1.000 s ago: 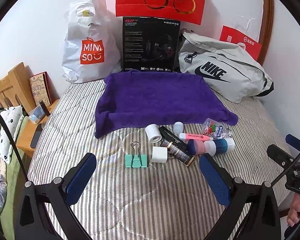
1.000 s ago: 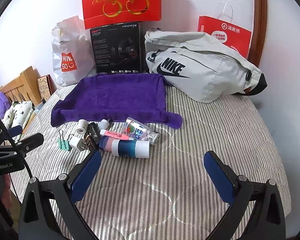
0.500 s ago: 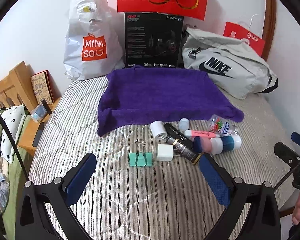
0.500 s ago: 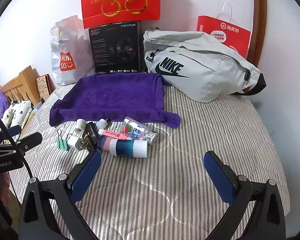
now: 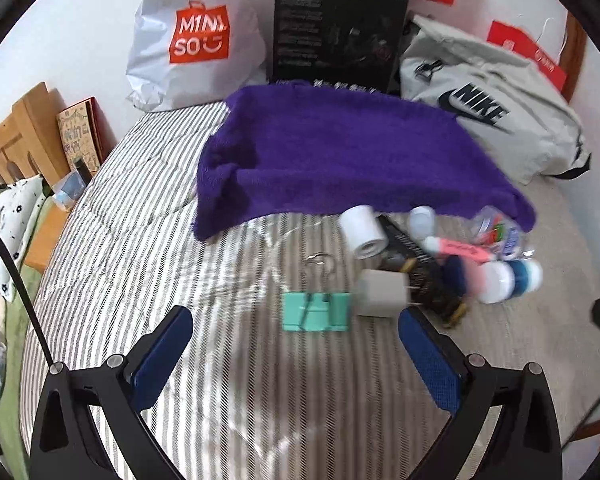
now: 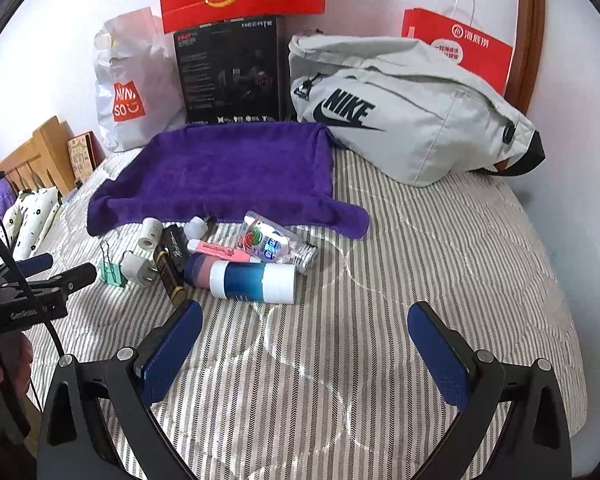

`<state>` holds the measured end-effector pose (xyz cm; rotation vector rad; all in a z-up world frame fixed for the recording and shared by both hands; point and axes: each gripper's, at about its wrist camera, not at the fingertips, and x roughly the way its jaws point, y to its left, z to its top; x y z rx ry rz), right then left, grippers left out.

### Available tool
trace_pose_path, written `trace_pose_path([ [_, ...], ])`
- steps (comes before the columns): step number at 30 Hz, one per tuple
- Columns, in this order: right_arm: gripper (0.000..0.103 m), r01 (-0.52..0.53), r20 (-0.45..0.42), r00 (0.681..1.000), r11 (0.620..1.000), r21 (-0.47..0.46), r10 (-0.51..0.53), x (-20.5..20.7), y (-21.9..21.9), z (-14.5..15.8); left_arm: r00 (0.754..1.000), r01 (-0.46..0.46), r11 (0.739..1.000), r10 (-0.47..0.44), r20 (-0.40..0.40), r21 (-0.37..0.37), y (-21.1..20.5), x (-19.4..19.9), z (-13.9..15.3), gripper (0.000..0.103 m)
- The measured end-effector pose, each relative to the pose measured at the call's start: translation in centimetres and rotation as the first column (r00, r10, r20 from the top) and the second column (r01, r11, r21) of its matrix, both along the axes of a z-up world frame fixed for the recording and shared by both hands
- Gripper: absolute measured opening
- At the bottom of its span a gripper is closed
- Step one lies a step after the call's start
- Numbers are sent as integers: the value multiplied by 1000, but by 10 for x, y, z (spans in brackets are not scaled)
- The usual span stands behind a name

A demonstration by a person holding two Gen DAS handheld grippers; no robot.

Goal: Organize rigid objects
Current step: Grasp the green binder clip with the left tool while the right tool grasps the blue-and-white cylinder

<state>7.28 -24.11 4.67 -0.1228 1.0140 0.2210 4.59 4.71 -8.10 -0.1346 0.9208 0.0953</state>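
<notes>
A pile of small items lies on the striped bed in front of a purple towel (image 5: 340,156) (image 6: 228,172): a teal binder clip (image 5: 316,311) (image 6: 112,274), a white charger plug (image 5: 380,293) (image 6: 138,269), a white tape roll (image 5: 363,231) (image 6: 151,233), a black tube (image 5: 424,272) (image 6: 172,264), a pink highlighter (image 5: 460,249) (image 6: 220,249), a blue-and-white bottle (image 5: 504,276) (image 6: 252,282) and a clear printed tube (image 6: 272,242). My left gripper (image 5: 296,354) is open, just short of the binder clip. My right gripper (image 6: 304,340) is open and empty, short of the bottle.
A Miniso bag (image 5: 192,40), a black box (image 5: 336,28), a grey Nike bag (image 6: 404,108) and red paper bags (image 6: 460,48) stand against the back wall. A wooden headboard (image 5: 24,136) and bedside clutter are at the left.
My left gripper has moved forward and down towards the binder clip and charger plug, with motion blur. My right gripper has moved slightly forward. Both stay open.
</notes>
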Motion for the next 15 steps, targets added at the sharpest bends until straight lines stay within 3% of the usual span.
trace_pose_path([
  [2,101,3,-13,1000,1000,-5,-3,3,0,-5,1000,-3,1000,3,-17,14,3,6,-10,103],
  [8,101,10,-43,999,1000,-13,-11,12,-1,-22,999,20,999,-22,-40,-37,12,13,-30,97],
  [15,101,29,-96,995,1000,-1,-29,26,2,-46,998,38,999,-38,-40,-6,5,22,-40,96],
])
